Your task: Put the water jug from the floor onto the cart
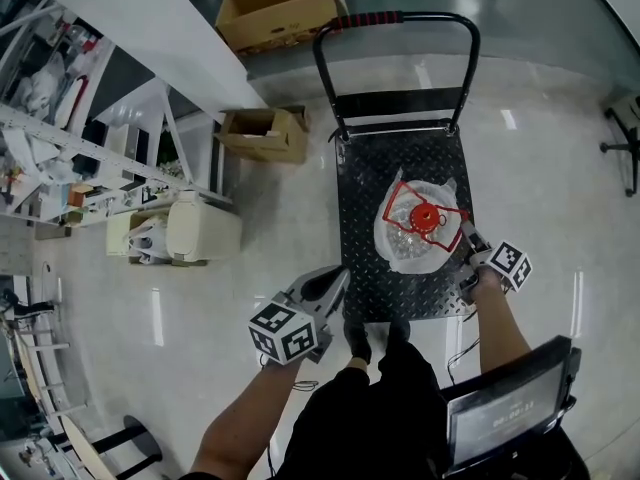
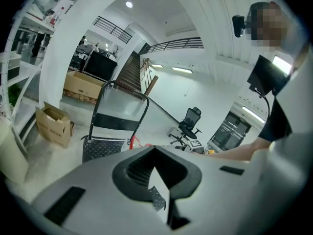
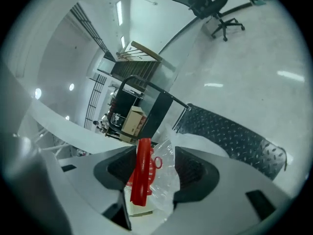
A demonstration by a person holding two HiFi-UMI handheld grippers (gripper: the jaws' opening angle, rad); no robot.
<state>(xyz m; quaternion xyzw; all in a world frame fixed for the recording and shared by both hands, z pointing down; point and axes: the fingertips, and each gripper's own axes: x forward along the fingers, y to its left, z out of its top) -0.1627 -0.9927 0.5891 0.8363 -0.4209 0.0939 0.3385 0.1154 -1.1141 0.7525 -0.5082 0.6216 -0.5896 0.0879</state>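
The clear water jug (image 1: 418,230), with a red cap and a red carrying handle (image 1: 447,230), stands on the black checker-plate cart (image 1: 370,188), towards the near right of the deck. My right gripper (image 1: 468,253) is at the jug's right side. In the right gripper view the red handle (image 3: 142,170) sits between the jaws beside the left pad, with a gap to the other pad, so the right gripper (image 3: 154,168) is open around it. My left gripper (image 1: 335,278) hovers off the cart's near left corner, shut and empty, and its tips (image 2: 155,153) meet.
The cart's push bar (image 1: 400,18) rises at the far end. Cardboard boxes lie beyond it (image 1: 280,8) and to its left (image 1: 265,133). A white bin (image 1: 200,230) and shelving (image 1: 60,128) stand at the left. An office chair base (image 1: 625,128) is at the right. The person's shoes (image 1: 375,338) touch the cart's near edge.
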